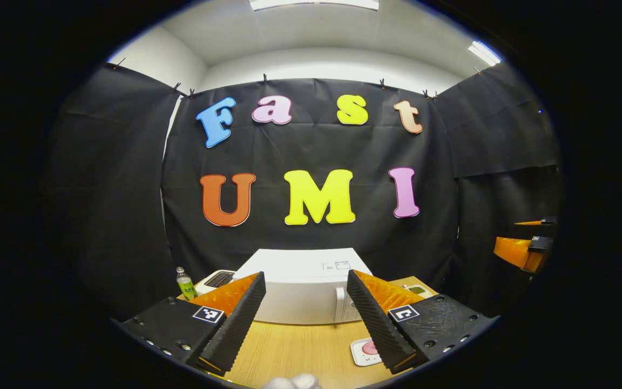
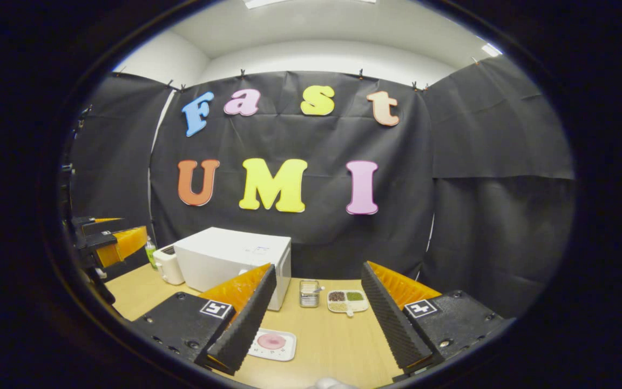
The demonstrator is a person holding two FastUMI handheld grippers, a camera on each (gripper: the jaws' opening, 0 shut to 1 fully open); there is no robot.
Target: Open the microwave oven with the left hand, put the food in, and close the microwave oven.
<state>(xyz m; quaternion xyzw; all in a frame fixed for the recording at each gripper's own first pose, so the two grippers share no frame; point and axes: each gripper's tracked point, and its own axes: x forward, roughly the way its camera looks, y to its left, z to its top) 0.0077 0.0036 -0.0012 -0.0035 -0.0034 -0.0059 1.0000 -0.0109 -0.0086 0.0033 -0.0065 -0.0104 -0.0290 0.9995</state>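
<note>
Bare table (image 2: pixel 338 346) before shut microwave (image 1: pixel 300 294) — both tongs (image 1: pixel 305 319) (image 2: pixel 319 321) agape.

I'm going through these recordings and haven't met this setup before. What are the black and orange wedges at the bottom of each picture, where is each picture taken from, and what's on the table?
There is no robot arm here. A person holds a two-finger gripper in each hand, and a fisheye camera on each looks out along its fingers. The wedges are those fingers: the left gripper in the left gripper view, the right gripper in the right gripper view. Both are open and hold nothing.

On the wooden table stand a closed white microwave, a toaster and a green bottle beside it, a tray with pink food, a small metal holder and a divided dish.
</note>
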